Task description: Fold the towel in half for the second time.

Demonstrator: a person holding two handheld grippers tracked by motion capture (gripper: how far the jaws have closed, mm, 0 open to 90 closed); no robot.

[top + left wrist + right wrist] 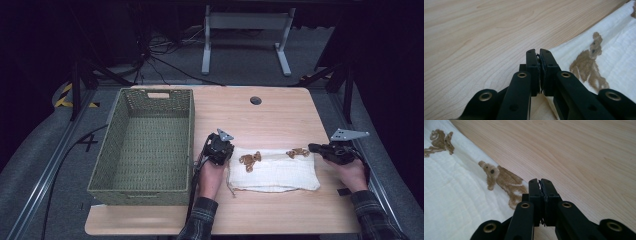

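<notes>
on the pale wooden table (pixel 280 112), everything sat in relation to the white cloth (pixel 274 172) with brown bear prints, which lay flat near the front edge, right of the middle. the largest thing, a green woven basket (pixel 116 150), stood just off the cloth's left side, well apart from its right end. two forearms in plaid sleeves came up from the near edge, one either side of the cloth, both hands low over the table. the left gripper (pixel 223 151) was at the cloth's far left corner, its jaws pressed together, and in the left gripper view (pixel 539 65) the cloth's edge seemed pinched between them. the right gripper (pixel 313 148) pointed inward at the cloth's far right corner; in the right gripper view (pixel 541 191) its jaws were likewise closed tight on the cloth's corner.
</notes>
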